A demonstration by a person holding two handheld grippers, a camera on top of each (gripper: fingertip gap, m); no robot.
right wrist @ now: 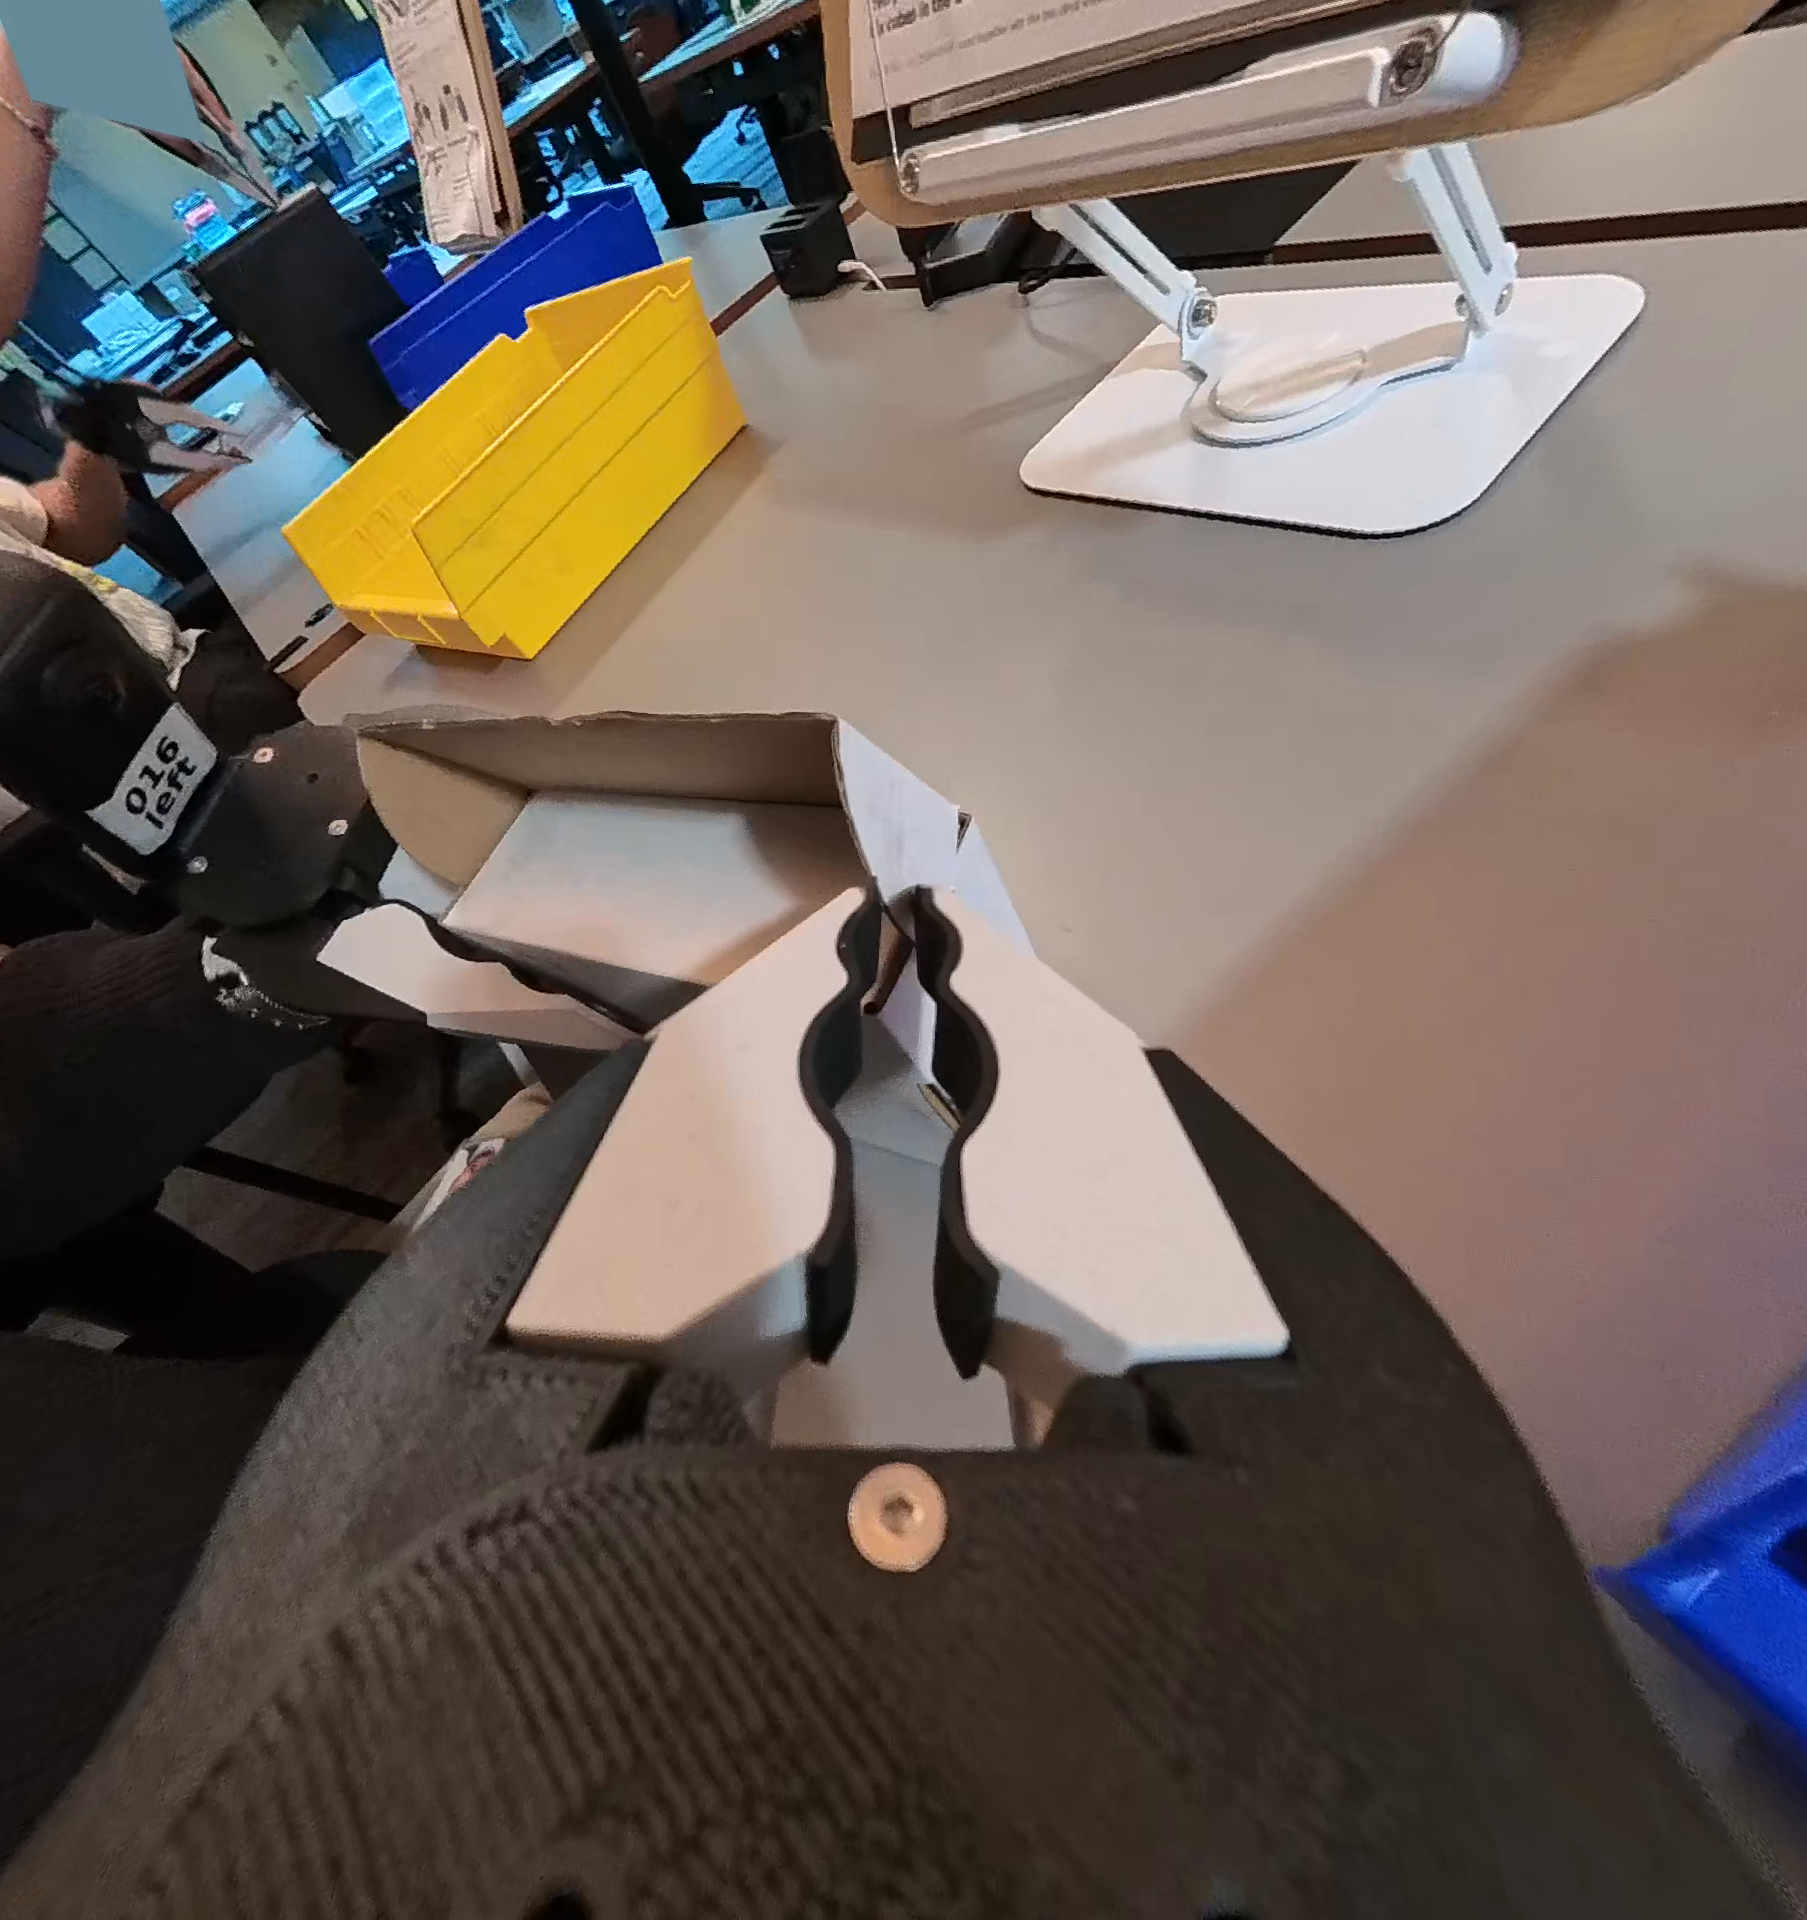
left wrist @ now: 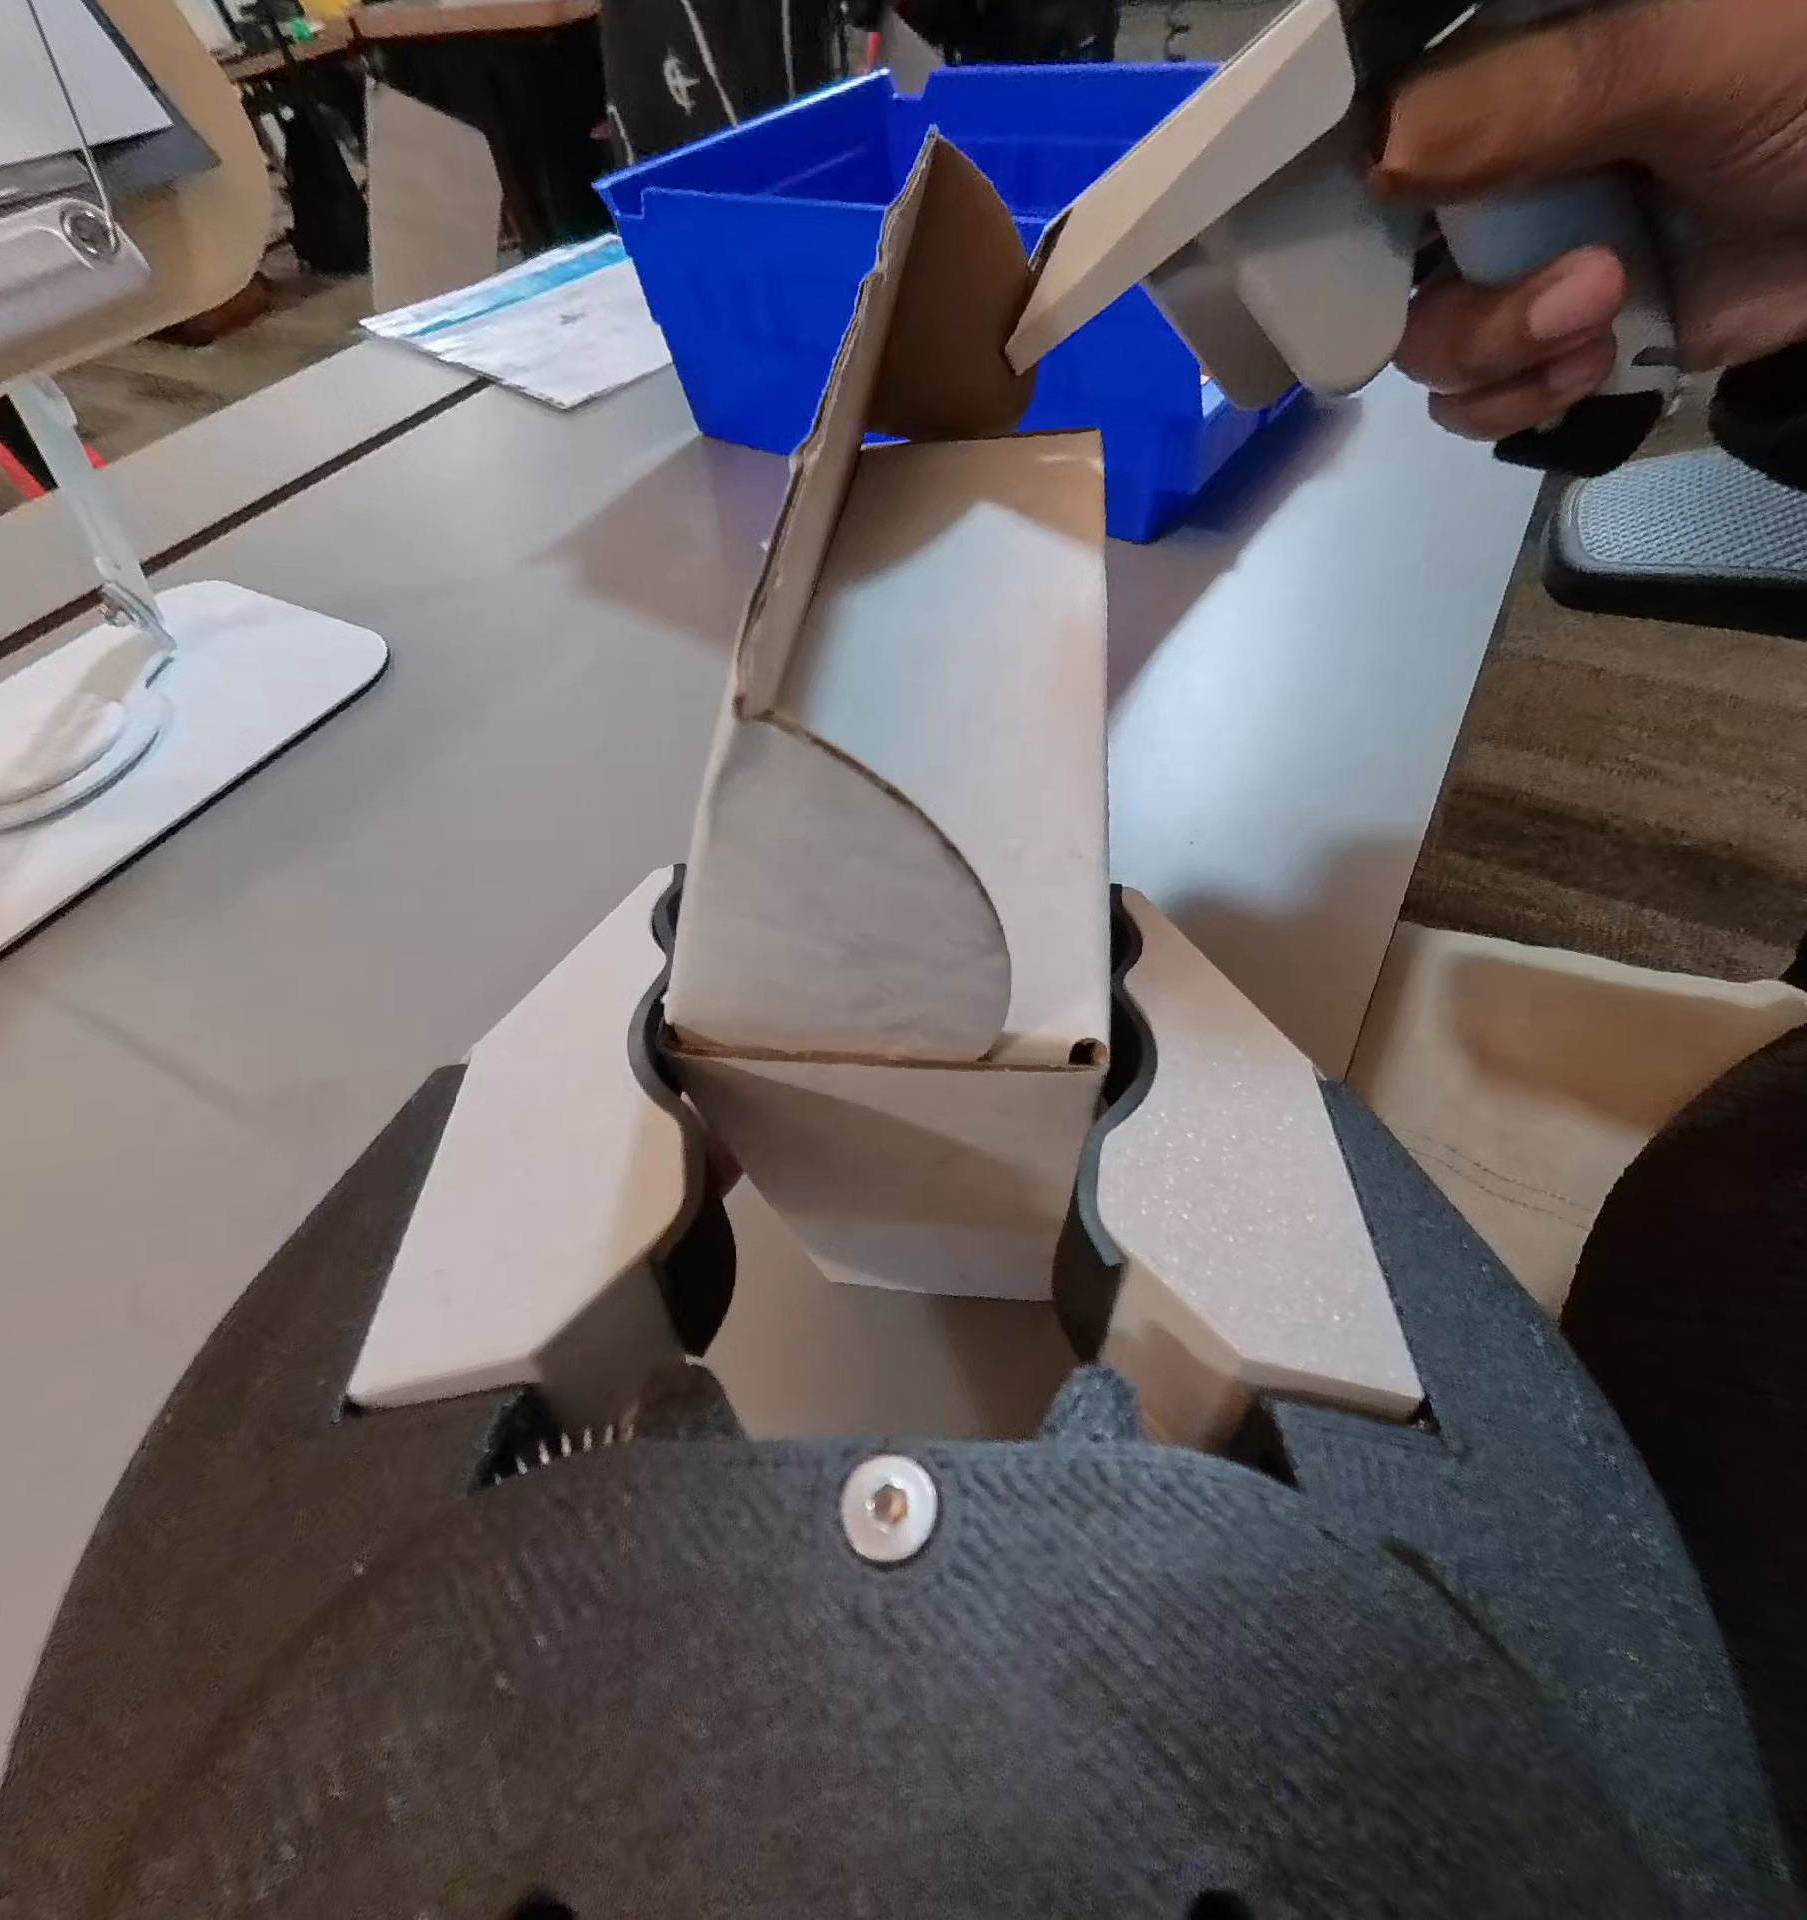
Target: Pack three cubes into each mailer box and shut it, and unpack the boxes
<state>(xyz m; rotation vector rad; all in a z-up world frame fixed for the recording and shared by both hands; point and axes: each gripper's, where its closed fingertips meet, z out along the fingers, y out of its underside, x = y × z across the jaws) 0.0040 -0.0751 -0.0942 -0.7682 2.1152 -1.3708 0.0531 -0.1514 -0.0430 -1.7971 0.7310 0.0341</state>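
A: Where is the box?

B: Clamped near end first in the left gripper, its fingers spread to the box's width and pressing both side walls; it is held up over the table, lid flap raised; whether its far end rests on the table I cannot tell.

A: And the right gripper?

B: Nearly closed, tips pinching the flap's rounded ear; in the left wrist view it comes in from upper right, gripped by a hand cut off at the frame edge.

A: Any cubes?

B: Hidden in the left view, where the flap and the near wall block the inside; the right wrist view looks in past the flap and shows pale flat faces, too blurred to count.

A: What does each view add?

B: The left view alone has the blue bin just behind the box and a sheet of paper beside it; in the right view only a bin corner shows; that view alone has the yellow bin farther off; the white stand appears in both, its top cropped.
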